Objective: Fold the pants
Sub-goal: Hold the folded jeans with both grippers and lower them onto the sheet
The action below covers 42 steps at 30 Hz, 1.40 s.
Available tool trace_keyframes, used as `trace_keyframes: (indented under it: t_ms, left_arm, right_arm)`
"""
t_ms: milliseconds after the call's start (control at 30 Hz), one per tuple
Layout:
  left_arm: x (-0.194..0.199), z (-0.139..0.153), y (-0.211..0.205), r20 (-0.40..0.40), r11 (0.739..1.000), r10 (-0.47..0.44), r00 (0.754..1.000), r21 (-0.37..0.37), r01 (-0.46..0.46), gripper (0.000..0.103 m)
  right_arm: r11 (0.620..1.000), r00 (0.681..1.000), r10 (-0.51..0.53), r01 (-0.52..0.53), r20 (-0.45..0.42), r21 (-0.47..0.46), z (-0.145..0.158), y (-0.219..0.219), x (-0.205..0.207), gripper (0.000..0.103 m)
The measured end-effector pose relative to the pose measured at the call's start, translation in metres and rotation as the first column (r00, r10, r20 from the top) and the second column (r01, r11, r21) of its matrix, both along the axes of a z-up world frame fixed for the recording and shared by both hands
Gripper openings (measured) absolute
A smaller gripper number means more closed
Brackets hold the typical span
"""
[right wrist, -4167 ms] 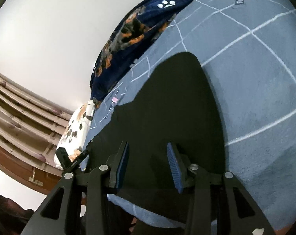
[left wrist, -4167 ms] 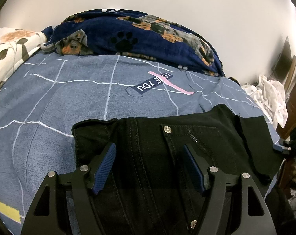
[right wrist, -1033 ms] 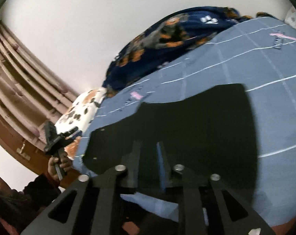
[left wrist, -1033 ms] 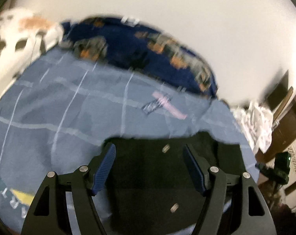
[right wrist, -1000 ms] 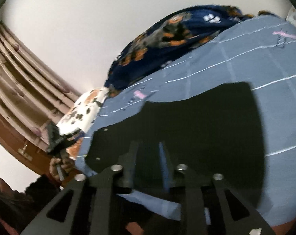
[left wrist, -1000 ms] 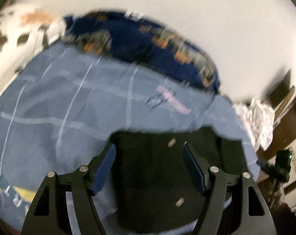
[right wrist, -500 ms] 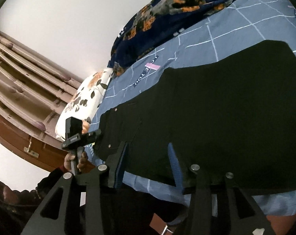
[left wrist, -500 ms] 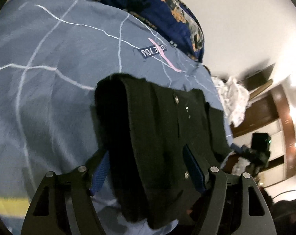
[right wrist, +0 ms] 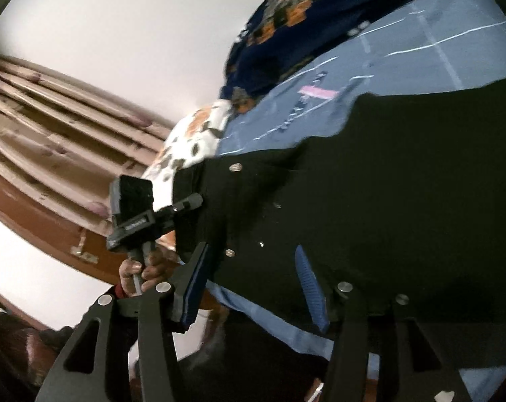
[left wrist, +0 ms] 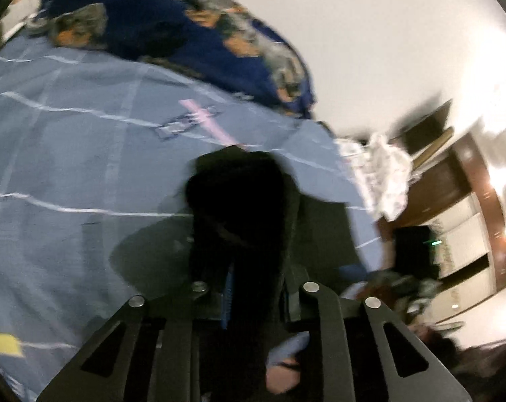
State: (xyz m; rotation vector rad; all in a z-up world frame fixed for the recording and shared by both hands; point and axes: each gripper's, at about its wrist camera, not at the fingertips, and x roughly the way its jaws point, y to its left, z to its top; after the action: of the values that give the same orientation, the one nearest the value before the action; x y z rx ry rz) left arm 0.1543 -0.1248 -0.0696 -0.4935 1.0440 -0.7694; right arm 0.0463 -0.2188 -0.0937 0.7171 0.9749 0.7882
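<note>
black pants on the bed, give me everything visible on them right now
The black pants look like dark denim, with small metal rivets and a stitched pocket near the waist. They lie spread across the blue checked bedsheet, waist end toward the floral pillow. The left hand-held gripper has just closed on a bunched, lifted fold of them. The right hand-held gripper has just been opening; its pads stand apart over the near edge.

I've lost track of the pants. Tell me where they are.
Black pants lie on the blue bedsheet near its front edge; their waist end is pinched in the left claw.
</note>
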Motion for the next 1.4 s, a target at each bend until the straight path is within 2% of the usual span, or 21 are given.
trace_keyframes:
  t_ms: [33, 100, 167, 200, 333, 400, 500, 600, 633, 667, 700, 733, 767, 867, 933, 967, 1000, 1033, 1100, 1233, 1400]
  left_arm:
    - [-0.005, 0.007, -0.004, -0.001, 1.000, -0.010, 1.000, -0.008, 0.010, 0.022]
    - [-0.002, 0.022, -0.061, 0.011, 0.998, -0.054, 0.998, -0.010, 0.054, 0.022]
    - [-0.003, 0.024, -0.097, 0.007, 0.996, -0.094, 0.996, -0.012, 0.094, 0.022]
    - [0.002, 0.025, -0.134, -0.010, 0.992, -0.122, 0.993, -0.015, 0.122, 0.022]
    - [0.018, 0.023, -0.202, -0.067, 0.984, -0.177, 0.982, -0.029, 0.176, 0.022]
    - [0.023, 0.022, -0.226, -0.089, 0.978, -0.207, 0.974, -0.042, 0.204, 0.027]
    - [0.033, 0.014, -0.259, -0.148, 0.967, -0.253, 0.956, -0.076, 0.244, 0.043]
    - [0.030, 0.021, -0.269, -0.091, 0.955, -0.294, 0.951, -0.075, 0.288, 0.044]
    - [0.020, 0.027, -0.240, -0.073, 0.951, -0.305, 0.950, -0.077, 0.299, 0.044]
    - [0.019, 0.034, -0.243, -0.045, 0.948, -0.313, 0.949, -0.070, 0.310, 0.049]
    - [0.009, 0.041, -0.222, -0.012, 0.950, -0.310, 0.951, -0.053, 0.309, 0.051]
    - [0.000, 0.048, -0.205, 0.039, 0.955, -0.296, 0.955, -0.009, 0.296, 0.056]
    - [-0.001, 0.054, -0.211, 0.089, 0.959, -0.283, 0.955, 0.041, 0.280, 0.060]
    - [-0.023, 0.051, -0.156, 0.134, 0.966, -0.253, 0.958, 0.099, 0.241, 0.069]
    - [-0.030, 0.041, -0.142, 0.140, 0.972, -0.217, 0.966, 0.123, 0.201, 0.069]
    - [-0.037, 0.035, -0.117, 0.138, 0.974, -0.199, 0.970, 0.136, 0.180, 0.069]
    - [-0.042, 0.027, -0.102, 0.128, 0.976, -0.178, 0.976, 0.147, 0.158, 0.069]
    - [-0.047, 0.019, -0.086, 0.111, 0.979, -0.158, 0.981, 0.151, 0.140, 0.069]
    - [-0.048, 0.000, -0.067, 0.070, 0.983, -0.115, 0.991, 0.150, 0.103, 0.069]
    - [-0.068, -0.016, 0.004, 0.002, 0.989, -0.062, 0.998, 0.136, 0.061, 0.069]
    - [-0.074, -0.017, 0.008, 0.017, 0.985, -0.095, 0.995, 0.145, 0.091, 0.069]
  right_arm:
    - [1.000, 1.000, 0.007, -0.007, 0.003, 0.026, 0.001, 0.002, 0.002, 0.054]
    - [0.997, 1.000, 0.009, -0.010, 0.010, 0.075, 0.003, 0.004, 0.004, 0.059]
    - [0.990, 1.000, 0.010, -0.011, 0.010, 0.139, 0.002, 0.001, 0.004, 0.065]
    - [0.987, 1.000, 0.003, -0.004, 0.006, 0.163, 0.001, -0.001, 0.003, 0.069]
    - [0.968, 1.000, 0.003, -0.002, -0.004, 0.251, -0.003, -0.015, -0.003, 0.072]
    - [0.955, 1.000, -0.002, 0.002, 0.001, 0.296, -0.003, -0.026, -0.009, 0.079]
    - [0.943, 1.000, -0.029, 0.031, -0.012, 0.332, -0.005, -0.046, -0.013, 0.087]
    - [0.943, 0.996, -0.056, 0.077, -0.071, 0.324, -0.014, -0.064, -0.014, 0.090]
    - [0.944, 0.994, -0.063, 0.088, -0.090, 0.317, -0.017, -0.067, -0.014, 0.090]
    - [0.947, 0.991, -0.073, 0.105, -0.114, 0.302, -0.022, -0.069, -0.014, 0.092]
    - [0.951, 0.987, -0.080, 0.117, -0.136, 0.287, -0.026, -0.070, -0.015, 0.092]
    - [0.954, 0.984, -0.086, 0.126, -0.155, 0.274, -0.029, -0.071, -0.016, 0.092]
    - [0.956, 0.981, -0.092, 0.135, -0.171, 0.262, -0.032, -0.073, -0.016, 0.092]
    - [0.956, 0.972, -0.122, 0.169, -0.199, 0.241, -0.036, -0.077, -0.017, 0.088]
    - [0.966, 0.966, -0.139, 0.181, -0.216, 0.186, -0.035, -0.077, -0.015, 0.067]
    - [0.976, 0.963, -0.146, 0.178, -0.227, 0.126, -0.033, -0.076, -0.013, 0.045]
    - [0.981, 0.959, -0.149, 0.173, -0.242, 0.083, -0.033, -0.076, -0.012, 0.029]
    - [0.983, 0.954, -0.149, 0.171, -0.260, 0.062, -0.034, -0.076, -0.010, 0.025]
    - [0.984, 0.951, -0.157, 0.173, -0.266, 0.036, -0.028, -0.078, -0.008, 0.023]
    - [0.988, 0.967, -0.147, 0.154, -0.207, 0.022, -0.001, -0.090, 0.000, 0.021]
    - [0.983, 0.975, -0.168, 0.177, -0.146, 0.048, 0.014, -0.135, 0.013, 0.021]
